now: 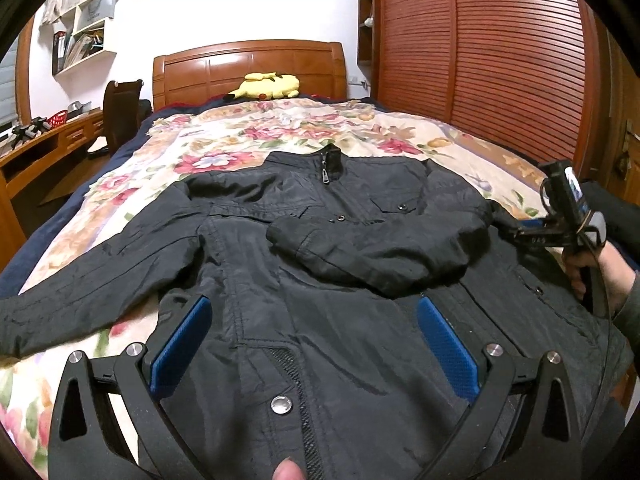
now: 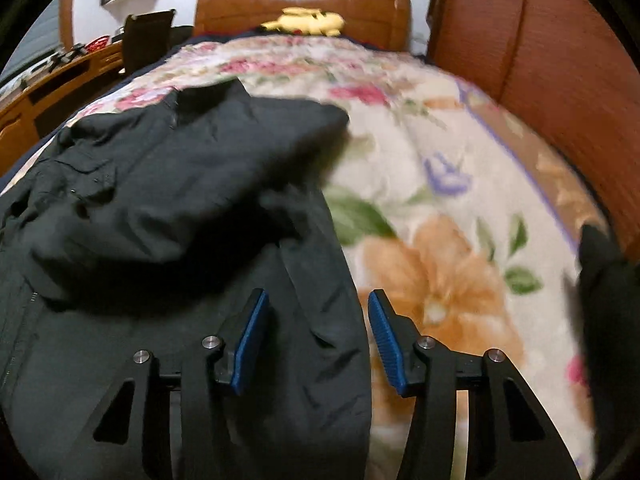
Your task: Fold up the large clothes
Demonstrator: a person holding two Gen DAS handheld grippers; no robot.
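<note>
Floral cream fleece blanket (image 1: 248, 136), printed with pink and orange blooms, covers the wide bed with its glossy brown wooden headboard (image 1: 248, 68), and a tall brown slatted wardrobe door (image 1: 480, 48) rises along the right side. On the blanket lies the large black nylon zip jacket (image 1: 320, 280), front up, collar toward the far end and hem toward the near edge; one sleeve (image 1: 376, 248) is folded across the chest, while the other sleeve (image 1: 80, 292) stretches out flat to the left. At the far end, against the headboard, rests a yellow plush toy (image 1: 266, 85), and on the far left a wooden desk (image 1: 48, 148) stands under white wall shelves (image 1: 86, 28). Over the near hem hovers the left gripper (image 1: 316, 336), its blue-padded fingers (image 1: 182, 344) spread wide apart with nothing between them — jacket cloth only lies beneath. The right gripper (image 2: 318, 340) sits at the jacket's right edge, released too: one blue pad (image 2: 252, 340) is above the black fabric, the other above the orange flower, and whether either touches cannot be told in that blurred view. From the left wrist view the right gripper's black body appears at the far right, held by the person's hand (image 1: 600, 276).
</note>
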